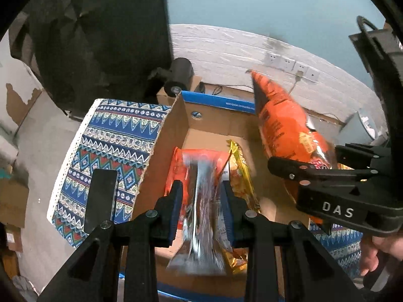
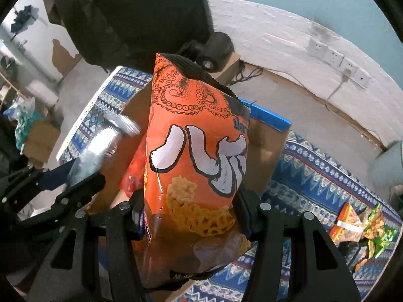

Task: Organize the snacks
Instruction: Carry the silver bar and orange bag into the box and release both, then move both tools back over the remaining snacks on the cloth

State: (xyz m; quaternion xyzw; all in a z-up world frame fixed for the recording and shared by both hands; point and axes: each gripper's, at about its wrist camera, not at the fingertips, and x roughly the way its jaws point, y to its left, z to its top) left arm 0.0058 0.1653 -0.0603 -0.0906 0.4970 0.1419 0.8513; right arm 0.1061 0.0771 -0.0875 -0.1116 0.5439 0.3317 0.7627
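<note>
My left gripper (image 1: 201, 196) is shut on a silver foil snack packet (image 1: 201, 216) and holds it over the open cardboard box (image 1: 166, 136). A red packet (image 1: 181, 171) and a gold packet (image 1: 241, 173) lie in the box. My right gripper (image 2: 191, 214) is shut on a large orange snack bag (image 2: 196, 151) with an octopus print, held upright above the box's right side (image 2: 264, 156). The orange bag also shows in the left wrist view (image 1: 284, 125), with the right gripper (image 1: 302, 173) around it. The left gripper (image 2: 73, 178) and silver packet (image 2: 100, 148) show in the right wrist view.
The box stands on a blue patterned cloth (image 1: 110, 141). Other snack packets (image 2: 357, 226) lie on the cloth at the right. A black chair or bag (image 1: 100, 37) and a black roll (image 1: 178, 75) stand behind the box. A white wall with sockets (image 1: 289, 63) runs behind.
</note>
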